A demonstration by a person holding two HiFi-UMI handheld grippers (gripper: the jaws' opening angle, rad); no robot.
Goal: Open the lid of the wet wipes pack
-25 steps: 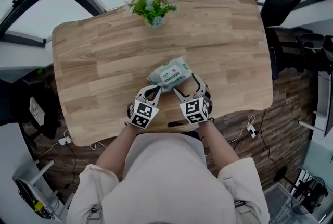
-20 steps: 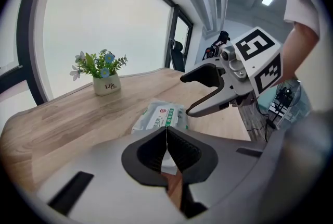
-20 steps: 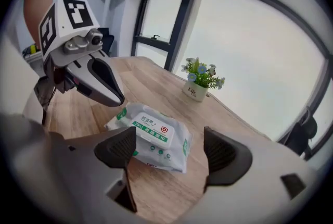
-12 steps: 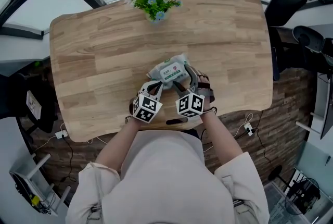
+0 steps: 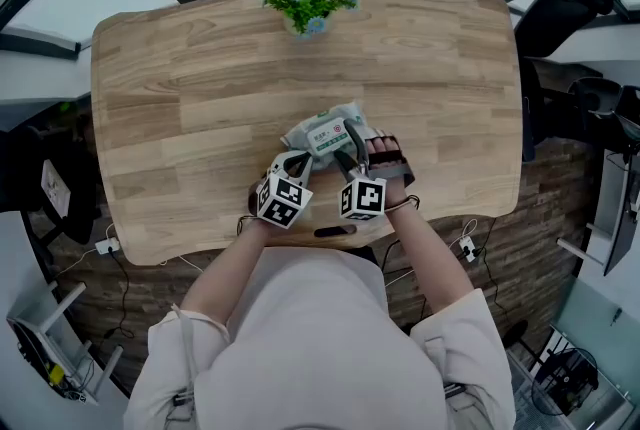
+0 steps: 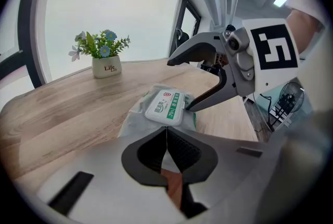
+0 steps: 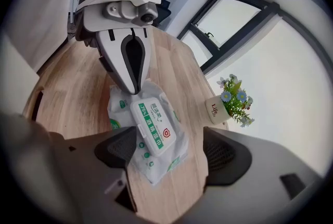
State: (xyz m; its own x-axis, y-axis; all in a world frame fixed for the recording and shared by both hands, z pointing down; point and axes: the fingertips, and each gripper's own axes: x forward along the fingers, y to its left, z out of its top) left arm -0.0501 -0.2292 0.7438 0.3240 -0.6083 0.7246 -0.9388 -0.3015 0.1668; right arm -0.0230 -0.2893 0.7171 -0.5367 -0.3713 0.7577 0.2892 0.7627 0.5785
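The wet wipes pack (image 5: 325, 135) lies on the wooden table (image 5: 180, 98) near its front edge, white lid flat and closed. In the left gripper view the pack (image 6: 165, 107) sits just beyond my left gripper (image 6: 166, 137), whose pads meet on the wrapper's near end. From the right gripper view, the left gripper (image 7: 132, 87) pins that end of the pack (image 7: 151, 132). My right gripper (image 7: 171, 150) is open, jaws wide over the pack. Its lower fingertip (image 6: 190, 107) touches the lid's right edge. In the head view, the left gripper (image 5: 300, 158) and right gripper (image 5: 355, 150) flank the pack.
A small white pot of blue flowers (image 5: 303, 3) stands at the table's far edge, also visible as the pot (image 6: 106, 64) and the pot (image 7: 221, 108). A black chair (image 5: 570, 8) is off the table's right side. The table's front edge runs just under both grippers.
The right gripper has moved left and forward, from beside the pack to over it, with one fingertip at the lid's edge. The left gripper stays on the pack's near end.
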